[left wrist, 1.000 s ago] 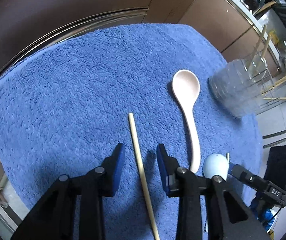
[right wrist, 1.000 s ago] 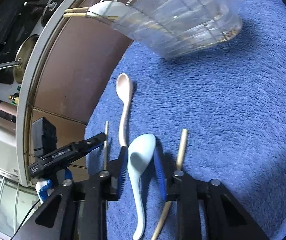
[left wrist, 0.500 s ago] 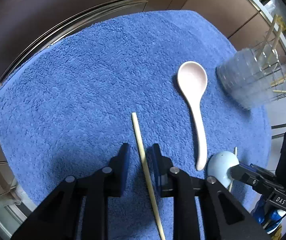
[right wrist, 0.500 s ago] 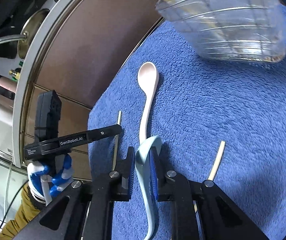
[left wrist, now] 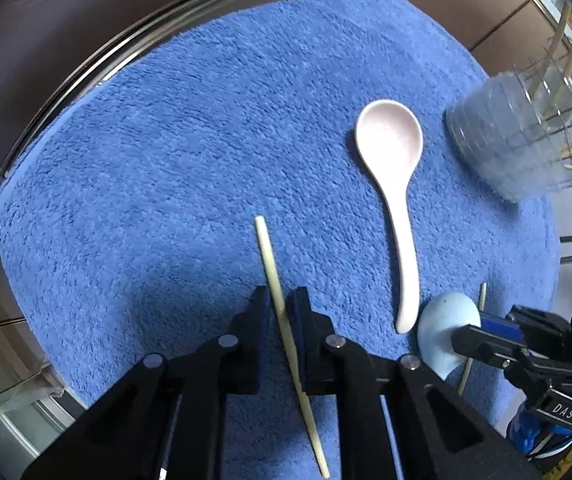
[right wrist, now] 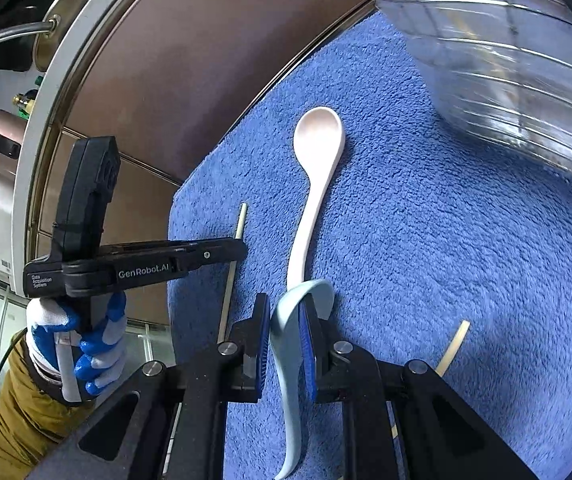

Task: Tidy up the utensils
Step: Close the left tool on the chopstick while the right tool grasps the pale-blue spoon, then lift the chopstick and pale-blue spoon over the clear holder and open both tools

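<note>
A pale blue spoon [right wrist: 289, 352] tilts above the towel; pink spoon [left wrist: 393, 184] (bowl up) and chopstick [left wrist: 282, 300] lie flat.

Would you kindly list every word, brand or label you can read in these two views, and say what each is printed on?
"GenRobot.AI": side of the left gripper, seen from the right wrist view.
"DAS": body of the right gripper, seen from the left wrist view.
Small white print on the left gripper's rear end, likely "Data Acquisition System": too small to read surely.
Nothing legible on the spoons, chopsticks or clear holder.
</note>
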The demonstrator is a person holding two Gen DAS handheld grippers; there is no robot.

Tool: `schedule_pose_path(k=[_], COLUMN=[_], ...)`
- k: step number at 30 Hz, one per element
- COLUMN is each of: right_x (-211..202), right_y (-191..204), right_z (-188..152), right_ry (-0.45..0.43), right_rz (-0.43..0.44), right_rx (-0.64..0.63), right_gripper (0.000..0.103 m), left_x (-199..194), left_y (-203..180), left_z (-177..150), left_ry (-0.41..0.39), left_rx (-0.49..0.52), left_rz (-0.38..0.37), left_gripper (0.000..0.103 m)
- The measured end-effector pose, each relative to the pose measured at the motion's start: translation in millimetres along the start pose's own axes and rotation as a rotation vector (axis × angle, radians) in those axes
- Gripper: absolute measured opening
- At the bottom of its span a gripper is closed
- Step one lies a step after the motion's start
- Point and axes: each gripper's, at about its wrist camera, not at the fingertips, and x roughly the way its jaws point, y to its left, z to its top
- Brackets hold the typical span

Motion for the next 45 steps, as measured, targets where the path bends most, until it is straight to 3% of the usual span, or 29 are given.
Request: schedule_pose_path(k=[3,6,8,15,24,30,37,45], right_x=[12.8,19.5,19.7,7.7,-35.3,-69.9,-126.3,-193.6], right_y=[4.1,5.0,8.8,26.2,68.1,91.9,104.1,114.8], right_z=[9.3,9.3,6.9,-19.8,-67.3,-89.9,-76.0,-29.4], right_ry=[0.042,0.061,0.054,-0.024,-0.220,-0.373,-0.559,-0.852], right_rz=[0.000,0.009,0.012,-0.027,-0.080,-0.130,-0.185,-0.307], right_rx=[-0.002,-0.005,-0.017,-0.087,-0.241,-0.313,-0.370,-0.434], right_gripper=[0.020,0.017,0.012,0.008,0.006,0.005,0.005,0.005], left_x=[2.5,2.2,0.2,-21.6,-91.0,-130.3,-163.1,-213.7], left_y=[-5.6,-3.7,-0.5,-2.6,-10.9,-5.8,-38.2,-86.9], left_z=[3.7,1.0,-3.5,-33.7,-95.0,-113.7,-123.7,-82.3], left_ry=[0.008,-0.015,-0.044,-0.190,-0.493,-0.607,-0.715,-0.915], left_rx=[0.009,-0.014,-0.035,-0.002,0.071,0.082,0.127,0.148], left_rz=[0.016,0.012,-0.005,-0.023,-0.154,-0.192,-0.216,-0.303], left_gripper=[0.011,0.006,0.006,0.004,0.004,0.004,0.004,0.004])
